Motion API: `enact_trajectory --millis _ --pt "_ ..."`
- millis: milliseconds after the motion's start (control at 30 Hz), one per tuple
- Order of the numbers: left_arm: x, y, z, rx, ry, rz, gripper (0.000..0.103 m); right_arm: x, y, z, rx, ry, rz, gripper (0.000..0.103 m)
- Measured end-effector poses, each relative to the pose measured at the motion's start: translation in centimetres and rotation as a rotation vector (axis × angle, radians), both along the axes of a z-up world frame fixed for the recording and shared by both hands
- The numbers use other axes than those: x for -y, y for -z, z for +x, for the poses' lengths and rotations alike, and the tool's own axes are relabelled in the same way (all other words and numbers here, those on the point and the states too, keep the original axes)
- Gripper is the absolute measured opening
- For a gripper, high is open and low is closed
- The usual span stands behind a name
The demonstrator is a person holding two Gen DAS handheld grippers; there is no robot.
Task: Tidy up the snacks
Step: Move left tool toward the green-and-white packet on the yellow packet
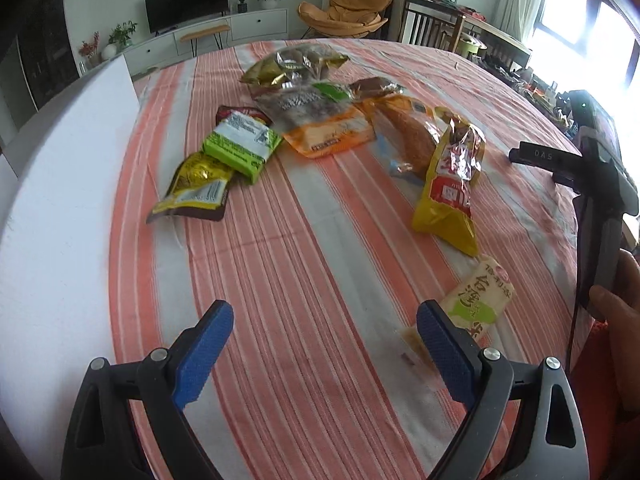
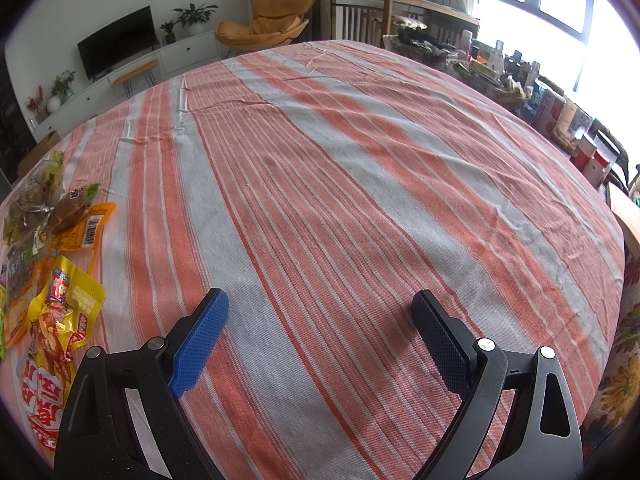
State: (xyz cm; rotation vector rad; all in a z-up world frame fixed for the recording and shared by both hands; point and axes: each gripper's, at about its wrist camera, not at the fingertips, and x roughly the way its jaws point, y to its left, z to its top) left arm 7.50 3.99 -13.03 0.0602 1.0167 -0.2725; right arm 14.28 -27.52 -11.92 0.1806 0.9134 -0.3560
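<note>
Several snack packets lie on the striped tablecloth [image 1: 304, 264]. In the left wrist view I see a yellow and red bag [image 1: 452, 188], a green packet [image 1: 240, 146], a gold packet [image 1: 196, 188], an orange pouch [image 1: 332, 132] and a pale rice-cracker packet [image 1: 476, 300] beside the right finger. My left gripper [image 1: 324, 344] is open and empty above the cloth. My right gripper [image 2: 320, 336] is open and empty over bare cloth; its body shows at the left view's right edge [image 1: 600, 184]. The yellow and red bag [image 2: 60, 320] lies left of it.
A white board or box [image 1: 60, 184] stands along the table's left side. Cluttered bottles and boxes [image 2: 560, 116] line the far right edge of the table. Beyond are a TV stand, an orange chair [image 1: 344, 12] and a wooden chair.
</note>
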Motion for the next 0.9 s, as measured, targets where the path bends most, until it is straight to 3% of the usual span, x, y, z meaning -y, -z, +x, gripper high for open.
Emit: enact_trajectory --millis 167,533,900 --pt "-1.1 1.0 0.4 -0.028 -0.031 -0.038 0.093 0.0 0.0 0.0 0.000 0.000 0.000 0.095" --pt "-0.9 1.4 0.6 -0.025 -0.036 -0.028 0.099 0.0 0.0 0.0 0.000 0.000 0.000 0.095" --pt "-1.0 0.1 0.8 -0.047 -0.033 -0.080 0.099 0.0 0.0 0.0 0.000 0.000 -0.001 0.095"
